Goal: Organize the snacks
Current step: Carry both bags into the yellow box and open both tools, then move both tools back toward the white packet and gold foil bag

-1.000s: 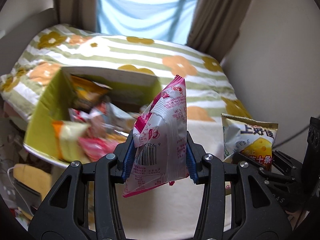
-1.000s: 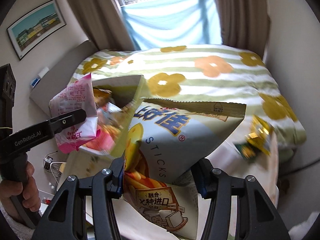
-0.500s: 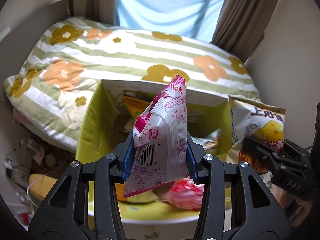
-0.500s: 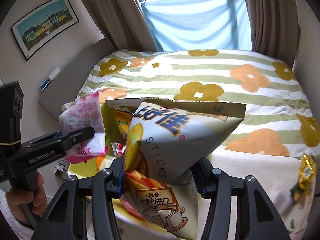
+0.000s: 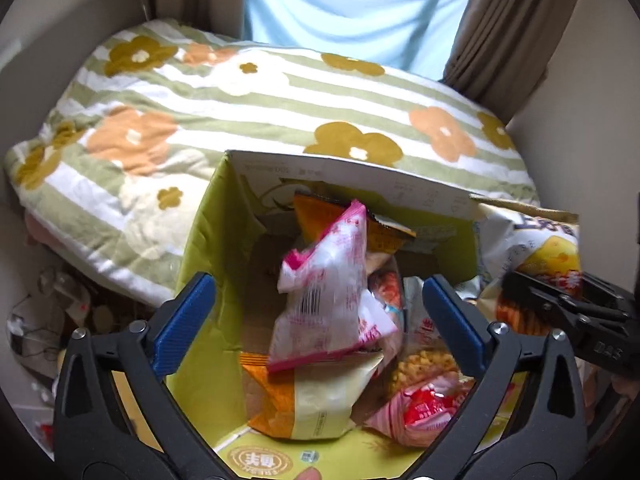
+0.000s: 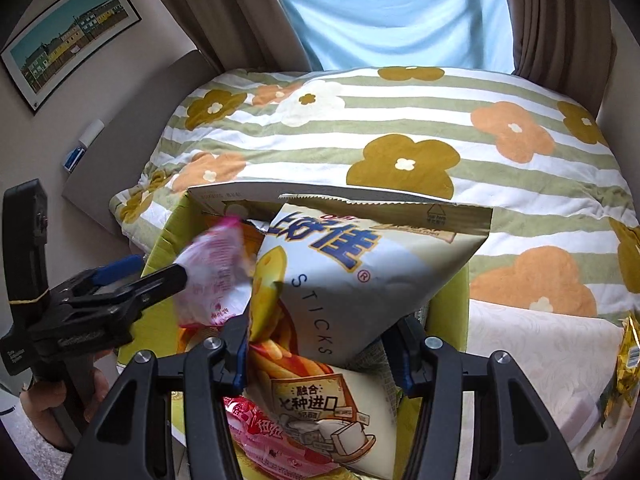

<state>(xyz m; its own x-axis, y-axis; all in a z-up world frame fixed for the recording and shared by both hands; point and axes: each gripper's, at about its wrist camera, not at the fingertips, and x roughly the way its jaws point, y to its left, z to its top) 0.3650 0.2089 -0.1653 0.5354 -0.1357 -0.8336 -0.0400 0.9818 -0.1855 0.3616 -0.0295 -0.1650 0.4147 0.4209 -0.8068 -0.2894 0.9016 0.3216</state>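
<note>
Two grippers over one green snack box (image 5: 200, 240), each with a bag at its jaws.

Left gripper (image 5: 320, 320): jaws just sprung wide, pink-and-white packet (image 5: 324, 288) loose between them, dropping into the box. Right gripper (image 6: 320, 356): clamped on cheese-sticks bag (image 6: 352, 280), long axis upright, box directly beneath and ahead.
</note>
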